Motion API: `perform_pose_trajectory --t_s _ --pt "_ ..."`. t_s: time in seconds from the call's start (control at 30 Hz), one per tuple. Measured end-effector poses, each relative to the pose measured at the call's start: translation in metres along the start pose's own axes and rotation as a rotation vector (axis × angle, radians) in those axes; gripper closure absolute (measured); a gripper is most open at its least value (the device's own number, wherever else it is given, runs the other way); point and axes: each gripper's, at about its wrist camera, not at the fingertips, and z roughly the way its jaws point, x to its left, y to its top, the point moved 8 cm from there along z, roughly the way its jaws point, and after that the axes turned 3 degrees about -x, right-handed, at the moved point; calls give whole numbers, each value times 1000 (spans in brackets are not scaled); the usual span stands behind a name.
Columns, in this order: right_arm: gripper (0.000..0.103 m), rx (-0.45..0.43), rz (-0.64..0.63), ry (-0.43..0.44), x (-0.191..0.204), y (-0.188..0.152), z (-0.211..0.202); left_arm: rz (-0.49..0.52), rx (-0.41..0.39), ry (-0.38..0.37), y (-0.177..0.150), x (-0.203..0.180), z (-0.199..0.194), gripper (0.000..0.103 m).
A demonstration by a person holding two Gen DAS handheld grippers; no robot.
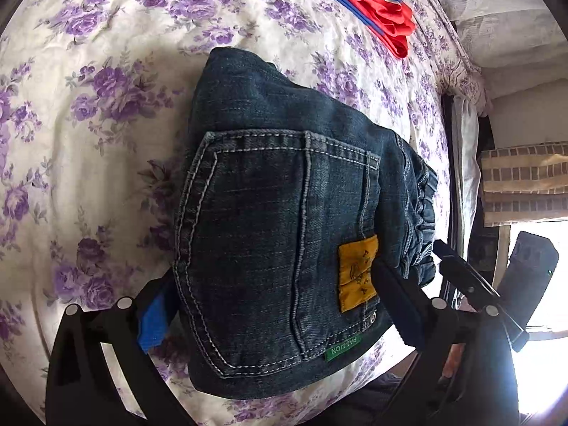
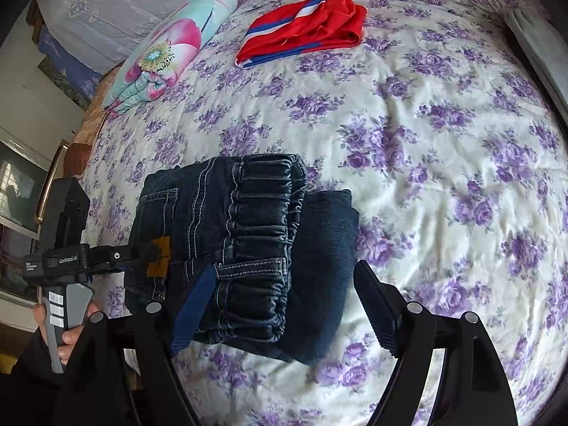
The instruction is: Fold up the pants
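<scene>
Dark blue jeans (image 1: 262,191) lie folded into a thick packet on the flowered bedspread (image 1: 106,106), back pocket and yellow patch (image 1: 356,273) facing up. My left gripper (image 1: 273,284) is open and straddles the packet's near end, one finger on each side. In the right wrist view the jeans (image 2: 248,220) show their gathered waistband on top of a folded leg. My right gripper (image 2: 284,268) is open too: its blue-padded finger (image 2: 193,312) lies over the waistband, while the other finger (image 2: 376,305) stands just off the denim over the bedspread (image 2: 443,177).
A folded red garment with blue and white stripes (image 2: 305,28) lies farther up the bed, and a rolled floral quilt (image 2: 159,56) rests at its left edge. A person's hand (image 2: 71,333) holds the left gripper's handle. The bed's edge and a window are at the right of the left wrist view.
</scene>
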Motion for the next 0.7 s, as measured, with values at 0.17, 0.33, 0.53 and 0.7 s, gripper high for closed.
perform_pose_trajectory --t_s 0.17,0.33,0.53,0.7 --pt "16 96 143 75 -12 -9 26 11 37 0 -3 6 6 6" --pt "13 160 220 125 -11 -18 31 14 50 7 -2 3 13 5" --pt "14 200 145 135 4 -17 52 17 36 41 0 0 14 6" --pt "52 97 -17 97 22 -13 9 154 -33 164 -9 -29 -14 23"
